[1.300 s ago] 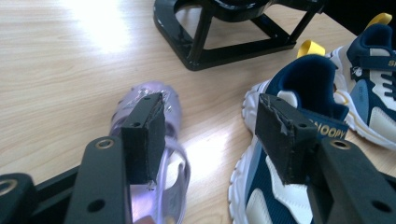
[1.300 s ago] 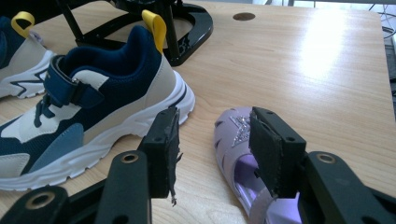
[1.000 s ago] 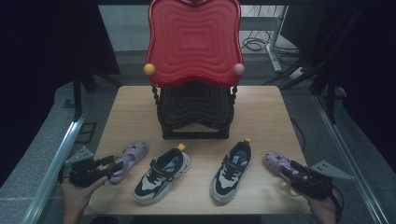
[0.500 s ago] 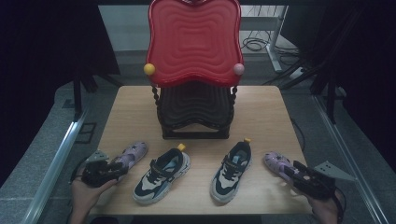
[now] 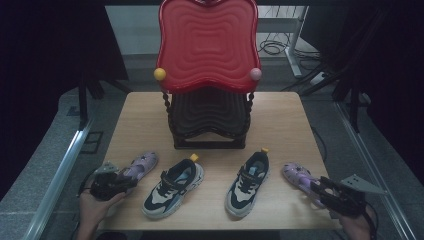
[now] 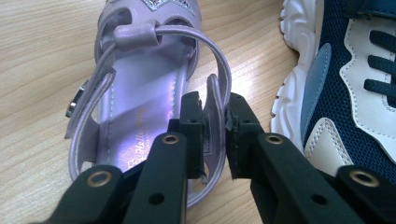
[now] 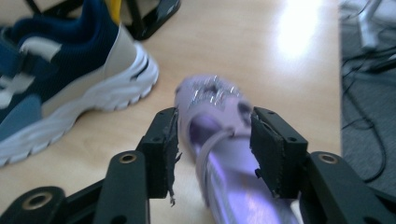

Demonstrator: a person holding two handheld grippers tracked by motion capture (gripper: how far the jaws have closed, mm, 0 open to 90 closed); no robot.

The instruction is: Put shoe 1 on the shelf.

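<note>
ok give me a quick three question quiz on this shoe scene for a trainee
1. True or false: the left gripper has its jaws closed on the heel strap of the left purple sandal.
2. How many shoes lie on the table? A) two B) four C) six
3. Fill in: the right gripper is open, with its jaws on either side of the right purple ____.

Key: 1 true; 2 B; 3 sandal. The two sneakers lie between the sandals.
</note>
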